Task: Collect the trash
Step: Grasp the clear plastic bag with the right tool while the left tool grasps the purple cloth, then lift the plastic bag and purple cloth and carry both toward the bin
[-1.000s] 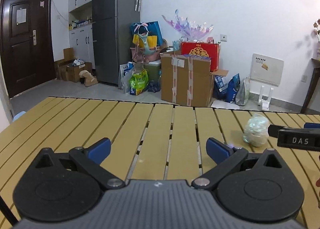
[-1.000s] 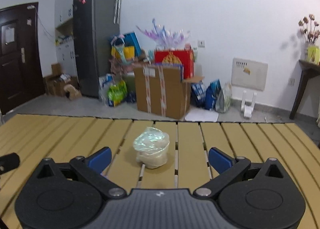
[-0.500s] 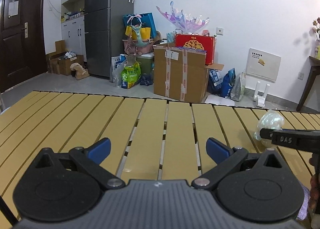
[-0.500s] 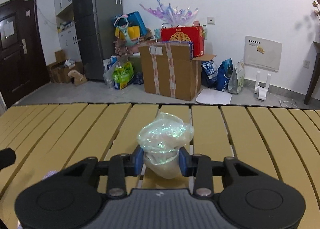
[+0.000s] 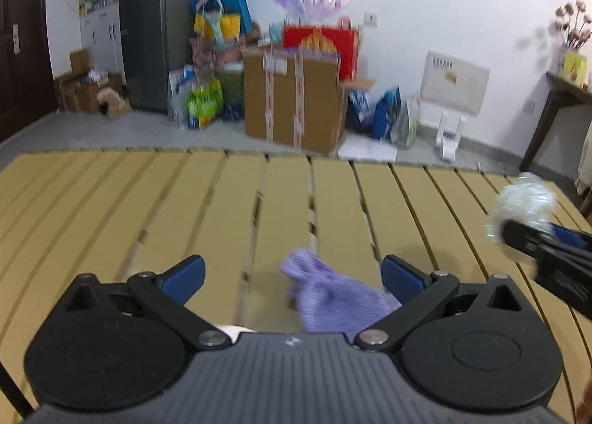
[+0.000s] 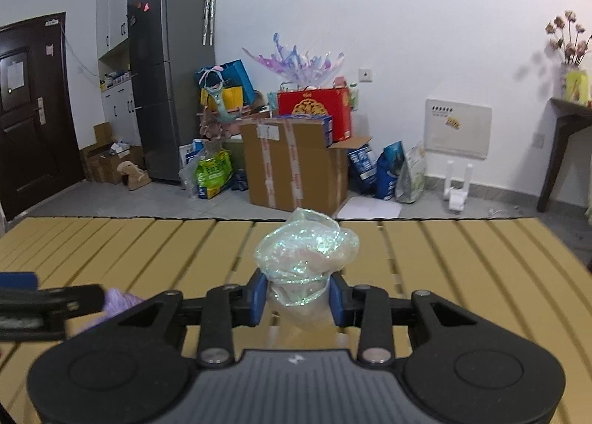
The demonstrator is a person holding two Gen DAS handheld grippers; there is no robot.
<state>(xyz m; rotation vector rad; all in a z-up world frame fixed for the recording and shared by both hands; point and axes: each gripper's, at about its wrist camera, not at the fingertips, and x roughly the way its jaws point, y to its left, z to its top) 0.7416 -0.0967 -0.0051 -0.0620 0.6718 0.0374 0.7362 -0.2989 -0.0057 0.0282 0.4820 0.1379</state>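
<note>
Now our right fingers (image 6: 261, 298) pinch a crumpled plastic wad (image 6: 307, 257) above the worktop (image 6: 462, 257), while our left fingers (image 5: 185, 274) stand wide apart around a purple cloth (image 5: 333, 298) lying there.

Left gripper (image 5: 292, 272) fills bottom of frame, blue-padded jaws spread wide over the yellow slatted wooden table (image 5: 148, 209), with a crumpled purple fuzzy cloth (image 5: 333, 298) lying between them, nearer the right pad. At right edge, the black right gripper (image 5: 518, 235) clamps a crinkled iridescent clear plastic wad (image 5: 525, 202). Taped brown cardboard box (image 5: 296, 102) upper centre.
</note>
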